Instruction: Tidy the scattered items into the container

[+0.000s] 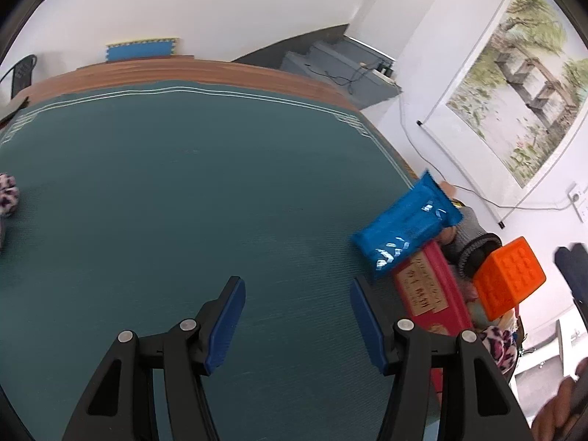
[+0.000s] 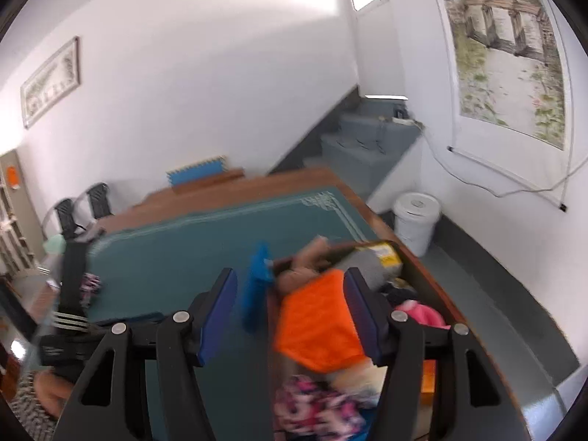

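**Blue pack at container rim, both tongs apart**

L gripper (image 1: 296, 325) over green mat (image 1: 165, 183); jaws apart, nothing btwn blue pads; bare mat below. At 3 o'clock from it in L wrist view: blue pack (image 1: 406, 226), tilted, lower end over red box (image 1: 431, 294), which stands just beside mat edge. Orange block (image 1: 509, 281) at 4 o'clock of pack, studded face up, apart from pack. Patterned pink cloth (image 1: 7, 194) far at 9 o'clock on mat.

R gripper (image 2: 290, 318) over container (image 2: 430, 279) edge; jaws apart, no pad pressing anything. Blue pack (image 2: 255, 294) on edge btwn the pads, nearer L pad, blurred; touching pad or not: can't tell. Orange block (image 2: 316, 327) btwn pads too, inside container, toward R pad. Pink patterned cloth (image 2: 316, 404) at 6 o'clock of block, grey item (image 2: 367, 261) at 1 o'clock, both in container. White bucket (image 2: 417, 217) on floor beyond table, 1 o'clock.
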Available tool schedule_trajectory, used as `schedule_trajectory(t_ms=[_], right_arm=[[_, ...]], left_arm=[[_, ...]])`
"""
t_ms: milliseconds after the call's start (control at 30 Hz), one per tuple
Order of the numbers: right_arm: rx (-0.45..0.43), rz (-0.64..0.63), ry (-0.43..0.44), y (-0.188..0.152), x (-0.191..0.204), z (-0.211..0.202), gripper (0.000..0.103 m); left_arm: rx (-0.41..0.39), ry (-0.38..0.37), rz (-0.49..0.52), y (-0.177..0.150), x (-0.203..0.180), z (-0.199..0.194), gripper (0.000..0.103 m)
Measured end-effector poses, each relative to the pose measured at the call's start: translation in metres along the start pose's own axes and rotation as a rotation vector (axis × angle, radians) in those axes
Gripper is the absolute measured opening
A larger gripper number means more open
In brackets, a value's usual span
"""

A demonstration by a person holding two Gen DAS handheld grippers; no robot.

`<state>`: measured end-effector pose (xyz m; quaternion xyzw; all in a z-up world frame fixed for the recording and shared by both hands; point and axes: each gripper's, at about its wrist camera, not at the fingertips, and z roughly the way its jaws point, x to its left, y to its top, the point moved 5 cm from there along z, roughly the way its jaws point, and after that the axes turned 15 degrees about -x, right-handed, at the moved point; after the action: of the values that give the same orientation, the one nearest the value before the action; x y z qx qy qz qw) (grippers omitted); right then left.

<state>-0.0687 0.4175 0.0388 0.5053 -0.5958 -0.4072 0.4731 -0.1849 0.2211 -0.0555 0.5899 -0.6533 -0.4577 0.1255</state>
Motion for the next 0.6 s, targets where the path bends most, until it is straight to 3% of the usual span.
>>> schedule_trajectory(t_ms=[133, 200, 333, 467, 600], right_arm=[[0.079, 0.126, 0.184, -0.012, 0.034, 0.006, 0.064], [0.160, 0.185, 0.215, -0.028, 0.045, 0.020, 0.064], [0.279, 0.275, 0.166, -0.057, 0.046, 0.053, 0.064], [0.322, 0.294, 0.035, -0.073, 0.040, 0.086, 0.064], [0.306, 0.299, -0.067, -0.075, 0.033, 0.112, 0.064]], left_arm=[[-0.032, 0.044, -0.027, 0.005, 0.032, -0.017, 0.061], [-0.042, 0.053, -0.051, 0.006, 0.046, -0.023, 0.061], [-0.044, 0.059, -0.066, 0.004, 0.064, -0.029, 0.061], [-0.041, 0.040, -0.091, 0.003, 0.073, -0.030, 0.061], [-0.033, 0.026, -0.113, 0.002, 0.077, -0.027, 0.061]])
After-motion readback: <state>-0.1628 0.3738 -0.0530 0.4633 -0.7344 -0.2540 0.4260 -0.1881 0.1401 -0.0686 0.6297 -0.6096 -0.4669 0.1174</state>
